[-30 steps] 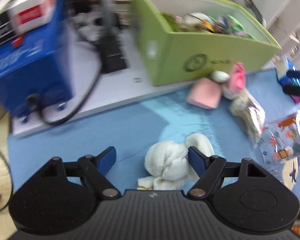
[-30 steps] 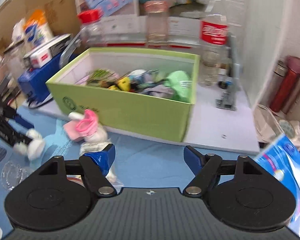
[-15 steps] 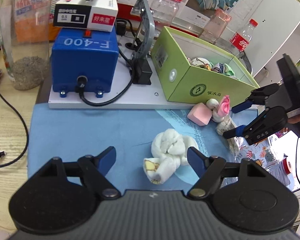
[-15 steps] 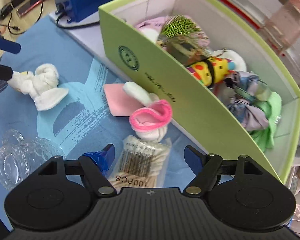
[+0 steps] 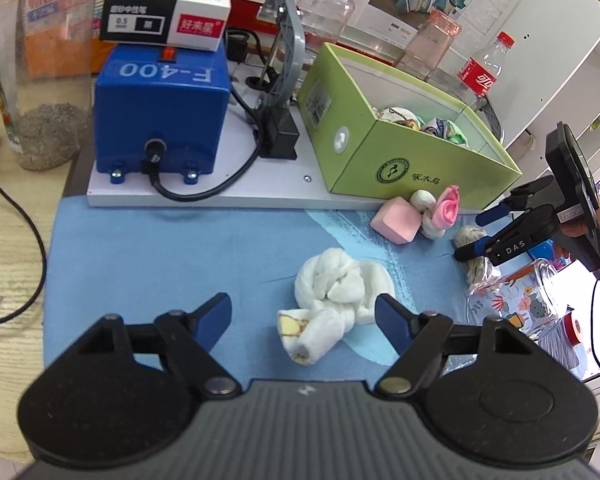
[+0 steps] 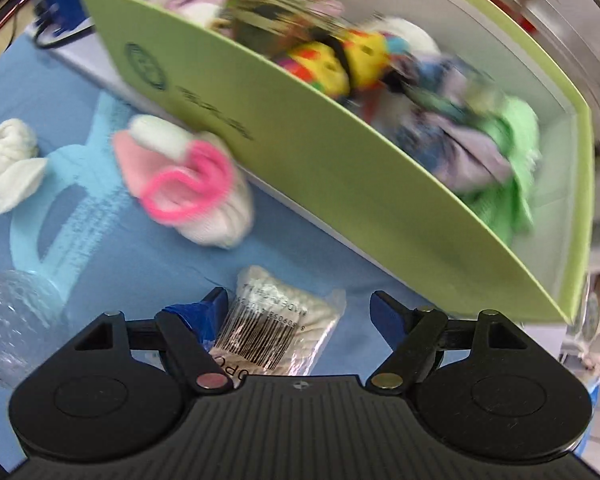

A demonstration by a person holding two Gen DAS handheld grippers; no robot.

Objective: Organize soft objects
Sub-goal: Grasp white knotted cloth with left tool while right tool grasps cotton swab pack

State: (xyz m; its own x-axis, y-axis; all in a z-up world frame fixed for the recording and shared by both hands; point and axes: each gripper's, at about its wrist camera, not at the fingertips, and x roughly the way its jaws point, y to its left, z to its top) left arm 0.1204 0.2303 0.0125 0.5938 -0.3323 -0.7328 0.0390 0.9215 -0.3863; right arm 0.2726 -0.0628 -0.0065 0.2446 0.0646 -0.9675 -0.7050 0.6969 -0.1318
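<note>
My left gripper [image 5: 302,312] is open just above the blue mat, and a knotted white sock bundle [image 5: 336,284] lies right ahead between its fingertips, untouched. Further right my right gripper [image 5: 470,237] points down over a cotton-swab packet [image 5: 466,232]. In the right wrist view that packet [image 6: 276,320] lies between the jaws of the right gripper [image 6: 298,304], which are opening without pressing on it. A pink-and-white sock bundle [image 6: 196,188] and a pink sponge block [image 5: 394,220] lie against the green box [image 6: 340,152], which holds several soft toys and cloths.
A blue machine [image 5: 160,112] with a cable stands on a white board left of the green box [image 5: 420,168]. A glass jar [image 5: 520,296] lies on the mat at the right. A tall plastic jar [image 5: 44,60] stands far left; bottles line the back.
My right gripper has tipped downward and dropped over the swab packet beside the box, opening a little. My left gripper has drawn back from the white bundle and steadied.
</note>
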